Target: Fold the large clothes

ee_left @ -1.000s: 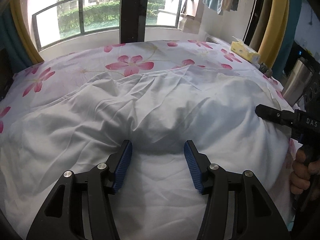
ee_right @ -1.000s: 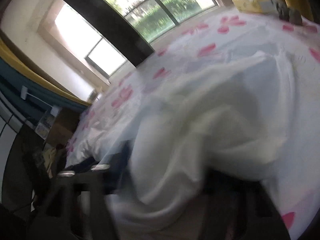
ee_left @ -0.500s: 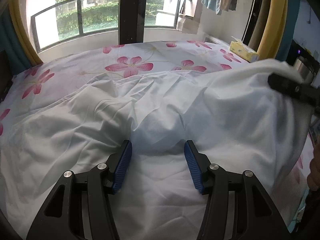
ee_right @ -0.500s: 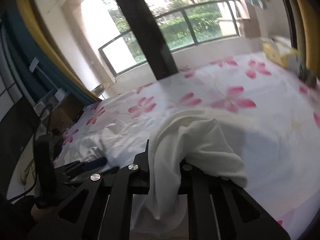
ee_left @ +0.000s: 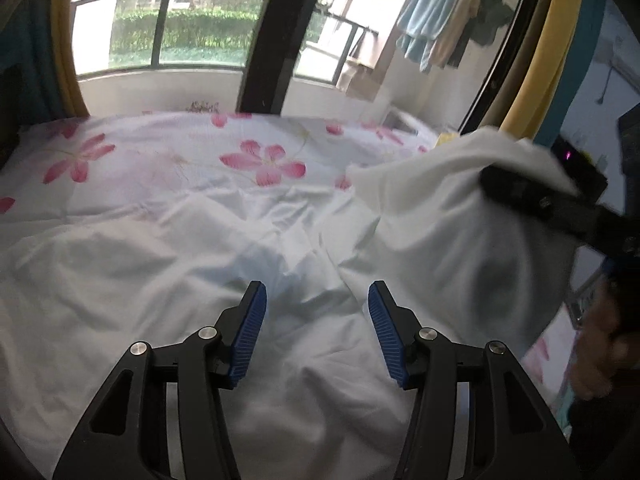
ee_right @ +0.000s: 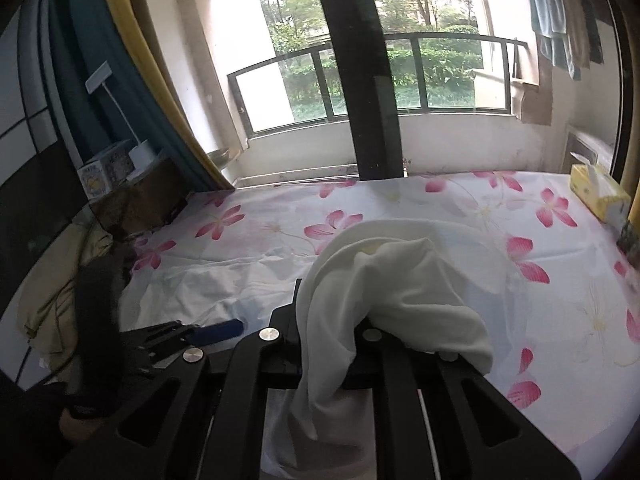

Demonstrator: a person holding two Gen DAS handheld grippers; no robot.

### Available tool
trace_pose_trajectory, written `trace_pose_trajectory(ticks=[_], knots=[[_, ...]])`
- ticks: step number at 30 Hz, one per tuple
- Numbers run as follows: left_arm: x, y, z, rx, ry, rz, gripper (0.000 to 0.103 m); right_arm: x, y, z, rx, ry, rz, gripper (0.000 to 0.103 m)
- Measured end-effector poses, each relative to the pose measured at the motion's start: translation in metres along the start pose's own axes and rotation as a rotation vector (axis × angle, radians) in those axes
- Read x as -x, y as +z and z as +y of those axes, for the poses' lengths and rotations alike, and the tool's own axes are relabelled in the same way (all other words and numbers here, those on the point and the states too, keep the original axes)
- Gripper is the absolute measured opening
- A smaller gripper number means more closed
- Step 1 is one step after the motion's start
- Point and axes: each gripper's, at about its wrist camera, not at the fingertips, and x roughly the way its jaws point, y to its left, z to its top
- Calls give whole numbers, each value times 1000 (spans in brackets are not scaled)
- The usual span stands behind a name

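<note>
**White garment edge lifted higher over the bed**

Since a second ago, the right claw [ee_right: 328,312] has raised one edge of the white garment [ee_left: 168,280] off the floral bed [ee_right: 460,204], its jaws closed on bunched cloth. The left claw [ee_left: 316,320] hovers wide open, gripping nothing, over the spread garment.

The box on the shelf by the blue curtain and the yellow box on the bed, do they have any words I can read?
None can be read.
Patterned box: has printing, too small and blurred to read.
Yellow tissue box: no lettering can be made out.
</note>
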Motion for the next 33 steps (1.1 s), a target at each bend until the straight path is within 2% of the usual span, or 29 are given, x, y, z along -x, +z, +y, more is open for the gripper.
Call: trace_pose_trajectory(ticks=[5, 15, 21, 33], knots=[[28, 2, 22, 29, 7, -49, 56, -8, 5, 24, 42, 5, 9, 11], [84, -14, 81, 100, 92, -162, 56, -33, 7, 80, 117, 84, 44, 8], [100, -27, 110, 161, 133, -174, 56, -63, -3, 116, 177, 122, 100, 8], [124, -43, 160, 224, 209, -185, 56, -111, -36, 177, 336, 169, 273, 12]])
